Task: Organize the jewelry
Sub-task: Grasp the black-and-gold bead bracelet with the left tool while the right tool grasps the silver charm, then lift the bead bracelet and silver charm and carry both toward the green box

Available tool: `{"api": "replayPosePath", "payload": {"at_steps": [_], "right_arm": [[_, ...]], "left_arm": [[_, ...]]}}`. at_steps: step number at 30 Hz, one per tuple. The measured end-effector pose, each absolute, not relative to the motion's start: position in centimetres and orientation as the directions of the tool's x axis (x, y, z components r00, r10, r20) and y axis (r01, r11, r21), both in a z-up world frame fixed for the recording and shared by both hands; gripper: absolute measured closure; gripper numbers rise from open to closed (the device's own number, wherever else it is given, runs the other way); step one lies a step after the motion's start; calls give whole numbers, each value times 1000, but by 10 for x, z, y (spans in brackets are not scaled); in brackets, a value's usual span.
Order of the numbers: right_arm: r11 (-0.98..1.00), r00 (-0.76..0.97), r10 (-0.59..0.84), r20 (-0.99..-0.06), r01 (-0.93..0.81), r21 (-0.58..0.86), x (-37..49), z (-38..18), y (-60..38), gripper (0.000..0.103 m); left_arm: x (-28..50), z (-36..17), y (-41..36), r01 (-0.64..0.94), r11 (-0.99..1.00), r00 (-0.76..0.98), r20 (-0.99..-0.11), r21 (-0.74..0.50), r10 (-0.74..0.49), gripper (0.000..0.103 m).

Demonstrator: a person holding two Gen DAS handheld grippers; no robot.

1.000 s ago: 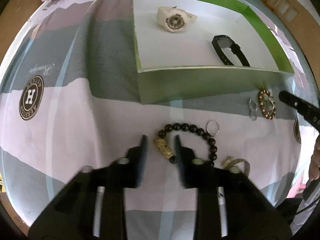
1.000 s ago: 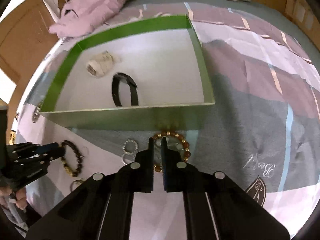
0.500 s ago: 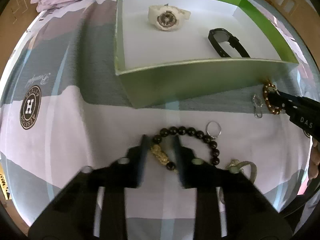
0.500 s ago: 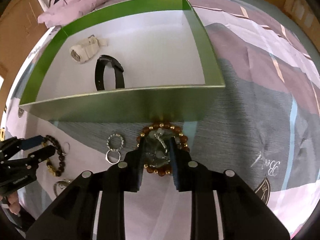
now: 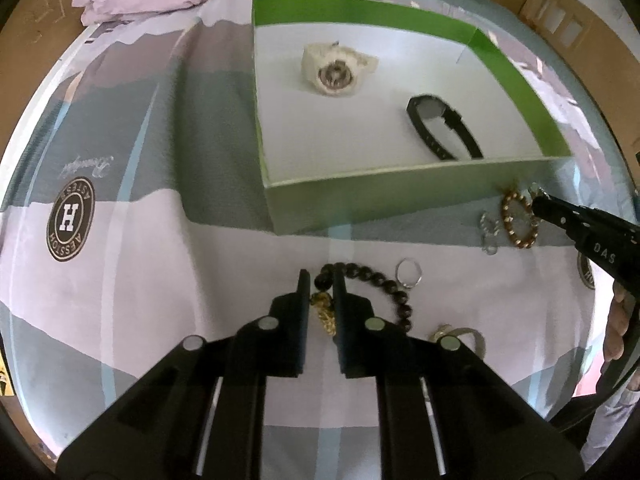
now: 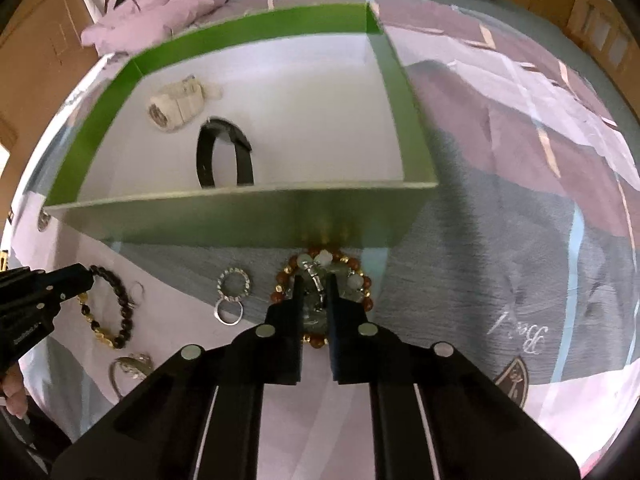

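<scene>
Both grippers closed since the earlier frames: green box [image 5: 400, 196] on the bedspread [image 5: 132, 160] holds a white watch [image 5: 334, 70] and black band [image 5: 442, 130]; left gripper [image 5: 321, 284] clamped on the dark bead bracelet [image 5: 384, 284], right gripper [image 6: 313, 286] closing on the amber bead bracelet [image 6: 358, 270] beside the box's near wall.

Soft, even daylight w/ no hard glare; the white floor of the green box [image 5: 360, 136] is the brightest patch and looks a bit washed out, while the box's near wall throws a faint shadow onto the bedspread [image 5: 132, 184]. Both views are strong fisheye: straight box edges bow, the corners go to black vignette, and the bedding at the rim is stretched and smeared. Slight motion blur softens the box rim and the white watch [image 6: 176, 106] in the right wrist view; black gripper bodies up front are dark, w/ little detail.
</scene>
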State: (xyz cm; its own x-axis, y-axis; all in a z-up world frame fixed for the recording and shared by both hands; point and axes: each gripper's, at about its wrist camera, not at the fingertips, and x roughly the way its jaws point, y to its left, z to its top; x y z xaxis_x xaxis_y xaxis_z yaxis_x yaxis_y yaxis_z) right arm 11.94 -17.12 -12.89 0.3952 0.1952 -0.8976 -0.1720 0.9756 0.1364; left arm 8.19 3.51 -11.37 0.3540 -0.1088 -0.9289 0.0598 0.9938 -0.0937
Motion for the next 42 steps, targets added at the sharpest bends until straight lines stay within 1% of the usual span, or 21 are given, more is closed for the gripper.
{"api": "replayPosePath", "payload": {"at_steps": [8, 13, 16, 19, 28, 42], "right_arm": [[968, 450, 248, -858, -159, 196, 114, -102, -186, 93], [963, 476, 268, -838, -168, 212, 108, -92, -188, 93], [965, 469, 257, -845, -176, 196, 107, -94, -186, 93], [961, 467, 273, -841, -171, 217, 108, -94, -188, 93], [945, 544, 324, -774, -225, 237, 98, -69, -186, 93], [953, 521, 292, -802, -232, 196, 97, -76, -175, 93]], "left_arm": [[67, -80, 35, 76, 992, 430, -894, -103, -126, 93], [66, -75, 32, 85, 992, 441, -889, -95, -123, 93], [65, -74, 34, 80, 992, 445, -887, -97, -123, 93], [63, -66, 36, 73, 992, 465, -876, -106, -128, 93], [56, -46, 35, 91, 988, 520, -841, -121, -151, 93], [54, -45, 31, 106, 988, 530, -835, -111, -150, 93]]}}
